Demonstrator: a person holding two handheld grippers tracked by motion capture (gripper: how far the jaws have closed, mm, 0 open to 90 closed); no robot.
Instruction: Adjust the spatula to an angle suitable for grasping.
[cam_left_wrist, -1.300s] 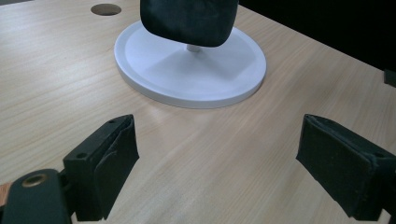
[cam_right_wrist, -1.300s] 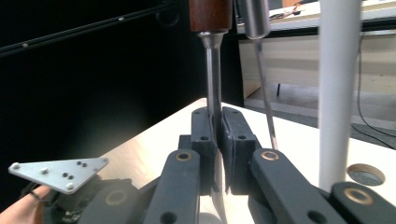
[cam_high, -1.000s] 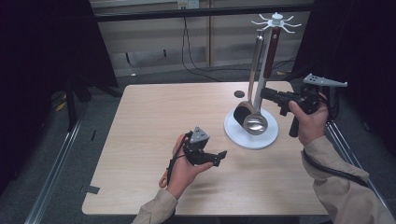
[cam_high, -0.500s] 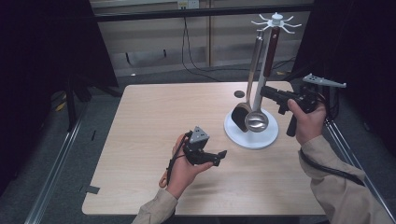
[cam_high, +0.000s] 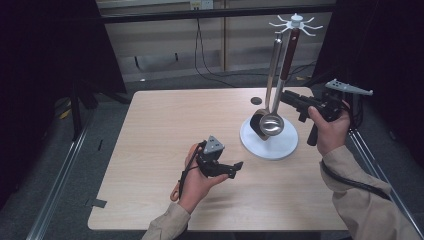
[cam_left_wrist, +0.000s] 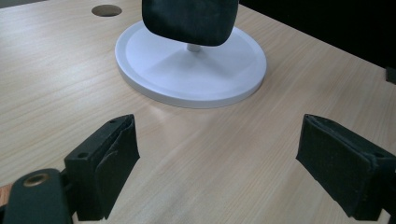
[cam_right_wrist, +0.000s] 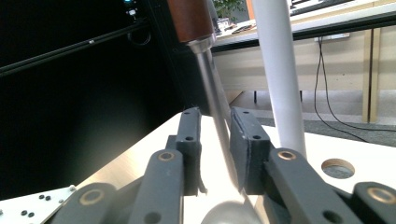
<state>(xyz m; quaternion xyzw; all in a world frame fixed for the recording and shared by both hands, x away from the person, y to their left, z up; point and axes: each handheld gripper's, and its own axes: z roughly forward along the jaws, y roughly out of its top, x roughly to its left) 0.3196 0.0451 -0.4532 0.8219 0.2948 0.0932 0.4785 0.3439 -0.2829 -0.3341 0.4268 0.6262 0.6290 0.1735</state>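
A white utensil stand with a round base (cam_high: 287, 145) and a hook crown (cam_high: 296, 21) stands at the table's right. A ladle hangs from it by its brown handle (cam_high: 289, 52), its steel bowl (cam_high: 271, 124) just above the base. A black utensil head (cam_high: 256, 126) hangs beside the bowl, and is seen close up (cam_left_wrist: 189, 21). My right gripper (cam_high: 285, 96) reaches in from the right. Its jaws have just been opening, with the ladle's steel shaft (cam_right_wrist: 219, 126) still between the pads, clear of the left one. My left gripper (cam_high: 237, 167) rests low over the table, open and holding nothing (cam_left_wrist: 217, 158).
A round hole (cam_high: 256, 100) is cut in the tabletop behind the stand. The stand's white pole (cam_right_wrist: 280, 70) rises just past the right gripper's jaws. Dark curtains hang on both sides, and a cable trails from the right gripper along the table's right edge.
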